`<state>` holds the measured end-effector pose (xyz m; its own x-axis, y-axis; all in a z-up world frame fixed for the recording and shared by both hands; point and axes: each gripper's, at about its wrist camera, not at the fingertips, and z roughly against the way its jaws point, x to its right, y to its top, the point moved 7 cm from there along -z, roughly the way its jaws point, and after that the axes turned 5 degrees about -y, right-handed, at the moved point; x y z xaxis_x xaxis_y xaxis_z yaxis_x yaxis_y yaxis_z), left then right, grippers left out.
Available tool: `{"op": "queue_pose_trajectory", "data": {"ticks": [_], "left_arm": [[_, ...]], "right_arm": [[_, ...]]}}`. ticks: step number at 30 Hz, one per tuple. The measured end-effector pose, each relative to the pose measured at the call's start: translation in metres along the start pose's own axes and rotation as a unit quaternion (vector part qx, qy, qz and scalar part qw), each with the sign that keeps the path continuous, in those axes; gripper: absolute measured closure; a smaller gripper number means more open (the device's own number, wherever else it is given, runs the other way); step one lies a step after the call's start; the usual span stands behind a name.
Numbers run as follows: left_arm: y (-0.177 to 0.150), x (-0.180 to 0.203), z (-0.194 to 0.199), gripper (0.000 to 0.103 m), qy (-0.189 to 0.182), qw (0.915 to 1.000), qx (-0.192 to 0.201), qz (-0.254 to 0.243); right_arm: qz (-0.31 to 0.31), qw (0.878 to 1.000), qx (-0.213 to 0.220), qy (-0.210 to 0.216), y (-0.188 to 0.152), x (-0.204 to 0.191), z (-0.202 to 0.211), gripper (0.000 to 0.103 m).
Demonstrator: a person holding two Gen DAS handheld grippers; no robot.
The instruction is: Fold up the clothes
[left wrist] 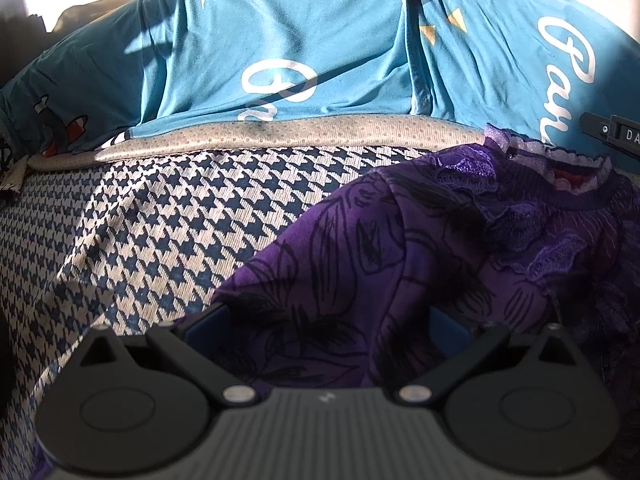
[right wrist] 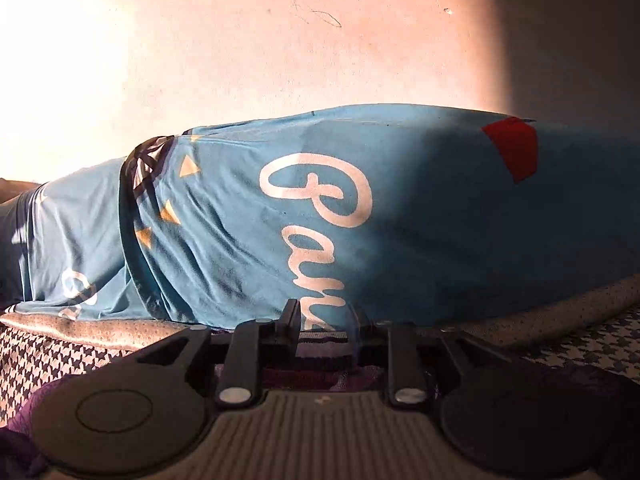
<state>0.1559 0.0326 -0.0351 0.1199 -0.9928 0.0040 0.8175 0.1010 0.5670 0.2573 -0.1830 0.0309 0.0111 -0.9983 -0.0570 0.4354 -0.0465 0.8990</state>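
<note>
The purple garment [left wrist: 400,264] lies bunched on the checked bedcover [left wrist: 140,232], in front of the blue pillows [left wrist: 280,40]. The left gripper [left wrist: 324,328] stands wide with cloth draped between its fingers, grip unclear, so I would pinch an edge and draw it flat. Only the right view shows the wall [right wrist: 280,40] and the right gripper [right wrist: 322,320], jaws slightly parted, apparently released.

Both rigs look like the same build: the left gripper [left wrist: 324,332] has a grey ribbed centre plate flanked by two round black discs, each with a faint ring moulded in, and black link arms pinned by shiny silver rivets. Blue pads peek out on its fingers [left wrist: 202,326]. The right gripper [right wrist: 322,320] matches, same grey ribbing, discs and rivets, though its fingers [right wrist: 290,316] look plain black, with white lettering on its side.
</note>
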Motion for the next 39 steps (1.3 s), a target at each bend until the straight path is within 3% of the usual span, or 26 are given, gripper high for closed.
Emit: {"op": "queue_pose_trajectory", "data": {"ticks": [4, 7, 11, 20, 21, 23, 26, 28, 34, 39], "left_arm": [[-0.001, 0.000, -0.001, 0.000, 0.005, 1.0000, 0.000, -0.004], [-0.001, -0.001, -0.002, 0.000, 0.006, 1.0000, -0.002, -0.005], [0.000, -0.002, -0.004, 0.000, 0.008, 1.0000, -0.003, -0.003], [0.002, -0.005, -0.008, 0.000, 0.014, 0.9999, 0.001, -0.004], [0.002, -0.005, -0.008, 0.000, 0.015, 0.9999, 0.001, -0.005], [0.002, -0.005, -0.008, 0.000, 0.016, 0.9999, 0.001, -0.006], [0.003, -0.005, -0.008, 0.000, 0.020, 0.9998, 0.004, -0.008], [0.003, -0.006, -0.008, 0.000, 0.024, 0.9996, 0.006, -0.010], [0.004, -0.011, -0.009, 0.000, 0.037, 0.9992, 0.010, -0.014], [0.004, -0.017, -0.012, 0.000, 0.039, 0.9992, 0.002, 0.004]], "right_arm": [[0.010, 0.998, -0.012, 0.061, -0.003, -0.024, 0.000, 0.076], [0.035, 0.997, -0.025, 0.063, -0.014, -0.036, -0.008, 0.064], [0.034, 0.996, -0.048, 0.072, -0.028, -0.040, -0.019, 0.056], [0.058, 0.991, -0.064, 0.103, -0.040, -0.056, -0.025, 0.051], [0.072, 0.990, -0.067, 0.099, -0.042, -0.060, -0.026, 0.051], [0.103, 0.989, -0.066, 0.089, -0.046, -0.069, -0.028, 0.070], [0.118, 0.987, -0.060, 0.089, -0.045, -0.078, -0.029, 0.091], [0.119, 0.988, -0.055, 0.085, -0.044, -0.081, -0.030, 0.095], [0.064, 0.994, -0.006, 0.086, -0.027, -0.080, -0.026, 0.097], [0.065, 0.994, -0.059, 0.060, -0.039, -0.081, -0.043, 0.092]]}}
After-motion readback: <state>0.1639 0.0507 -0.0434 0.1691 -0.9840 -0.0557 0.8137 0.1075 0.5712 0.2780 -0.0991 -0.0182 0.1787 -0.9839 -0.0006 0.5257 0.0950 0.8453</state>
